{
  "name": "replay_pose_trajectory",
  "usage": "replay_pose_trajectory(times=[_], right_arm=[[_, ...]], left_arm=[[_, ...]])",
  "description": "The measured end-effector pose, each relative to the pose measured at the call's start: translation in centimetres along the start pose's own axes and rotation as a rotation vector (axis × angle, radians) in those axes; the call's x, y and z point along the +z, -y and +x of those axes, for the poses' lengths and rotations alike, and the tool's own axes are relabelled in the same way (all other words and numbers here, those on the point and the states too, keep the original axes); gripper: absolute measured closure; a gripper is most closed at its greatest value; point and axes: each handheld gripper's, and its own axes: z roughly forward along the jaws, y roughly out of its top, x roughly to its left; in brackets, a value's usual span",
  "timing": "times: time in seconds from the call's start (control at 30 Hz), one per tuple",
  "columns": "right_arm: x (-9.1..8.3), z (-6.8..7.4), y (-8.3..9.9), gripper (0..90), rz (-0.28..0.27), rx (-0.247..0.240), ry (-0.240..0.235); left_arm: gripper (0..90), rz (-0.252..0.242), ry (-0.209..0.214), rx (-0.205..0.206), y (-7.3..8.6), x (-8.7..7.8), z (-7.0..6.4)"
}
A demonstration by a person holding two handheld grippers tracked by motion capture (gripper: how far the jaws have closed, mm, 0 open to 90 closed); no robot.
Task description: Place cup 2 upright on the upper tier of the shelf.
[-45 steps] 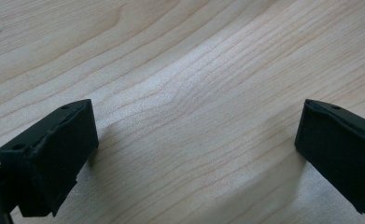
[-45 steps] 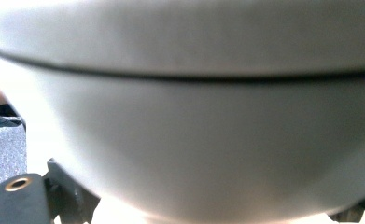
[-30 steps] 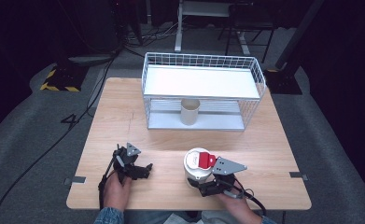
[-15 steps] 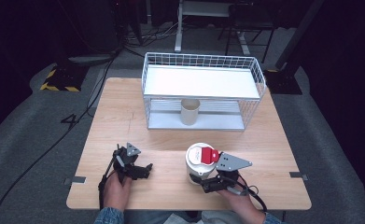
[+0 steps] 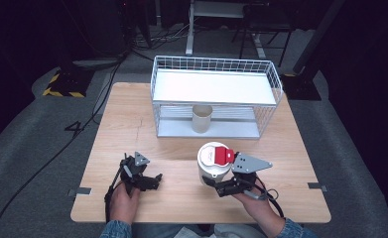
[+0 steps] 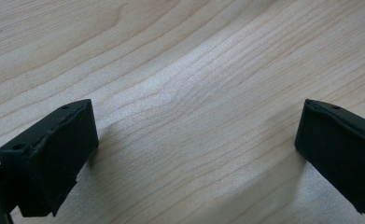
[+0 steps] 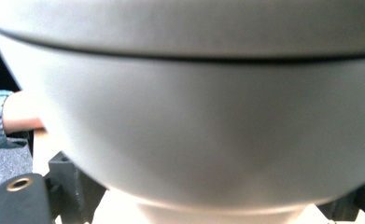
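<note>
While the right gripper (image 5: 212, 184) clamps a white jar (image 5: 214, 163), the left gripper (image 5: 154, 179) (jaws apart) rests on the wooden table (image 5: 132, 129).

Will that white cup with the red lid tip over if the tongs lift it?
The white cup looks stiff, so it probably won't squash. It is tall and widens upward, so a low grip by the right tongs might let it tip. Its smooth side could slip.

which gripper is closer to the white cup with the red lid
Right. The right gripper has its jaws around the white cup with the red lid; the left gripper rests open on the wooden table, well off to the cup's left.
</note>
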Motion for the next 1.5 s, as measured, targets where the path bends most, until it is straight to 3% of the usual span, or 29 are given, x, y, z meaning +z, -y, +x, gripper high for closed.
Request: replay_pose_trajectory(times=[0.47, 0.9, 1.5], right_arm=[[-0.4, -2.1, -3.3, 14.0, -0.021, -0.007, 0.006], [-1.1, -5.2, -6.8, 14.1, -0.051, -0.007, 0.050], [-0.8, -7.8, -11.0, 14.1, -0.055, -0.028, 0.095]], left_arm=[[0.0, 0.000, 0.000, 0.000, 0.0, 0.0, 0.0], [0.0, 0.002, 0.001, 0.001, 0.1, -0.1, 0.0], [0.0, 0.002, 0.001, 0.002, 0.1, -0.1, 0.0]])
